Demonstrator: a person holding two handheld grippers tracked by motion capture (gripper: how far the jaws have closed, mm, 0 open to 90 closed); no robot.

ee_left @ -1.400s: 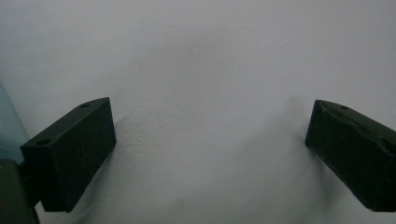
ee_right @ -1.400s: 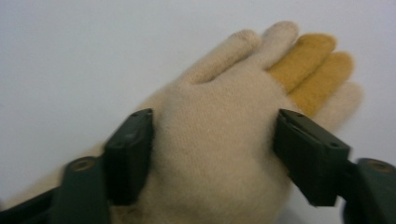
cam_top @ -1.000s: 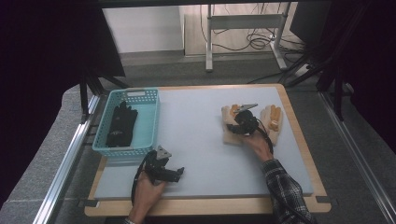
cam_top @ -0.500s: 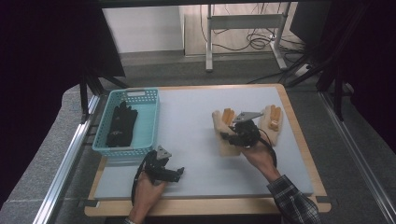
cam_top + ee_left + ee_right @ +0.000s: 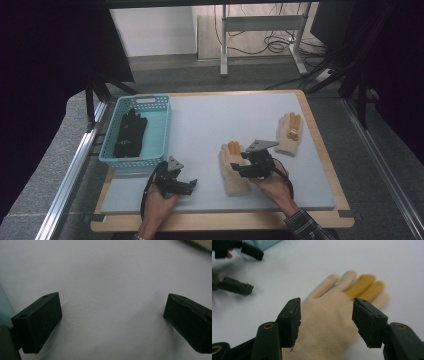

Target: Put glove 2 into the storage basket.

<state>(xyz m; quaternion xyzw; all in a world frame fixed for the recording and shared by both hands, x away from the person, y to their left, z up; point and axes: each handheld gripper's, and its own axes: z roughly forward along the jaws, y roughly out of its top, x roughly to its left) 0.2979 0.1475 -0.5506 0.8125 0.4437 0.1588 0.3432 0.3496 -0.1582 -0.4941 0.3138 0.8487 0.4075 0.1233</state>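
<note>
- The right tongs (image 5: 245,167) have shifted left across the table (image 5: 200,125) since the earlier frame, taking one cream glove (image 5: 234,167) away from the other cream glove (image 5: 290,132).
- Their jaws have just been opening and now stand apart over the glove's cuff.
- The left tongs (image 5: 187,185) remain wide, empty, beside the blue basket (image 5: 150,150).

Nearer glove (image 5: 234,170): soft knit cloth, cream, fuzzy matt nap, two fingers ochre. Far glove (image 5: 289,134): same knit. Right tool (image 5: 325,322): matt black plastic, chipped pad edges. Desk (image 5: 210,125): smooth matt pale-grey top, wood rim. Basket (image 5: 161,131): perforated teal plastic, slight sheen.
</note>
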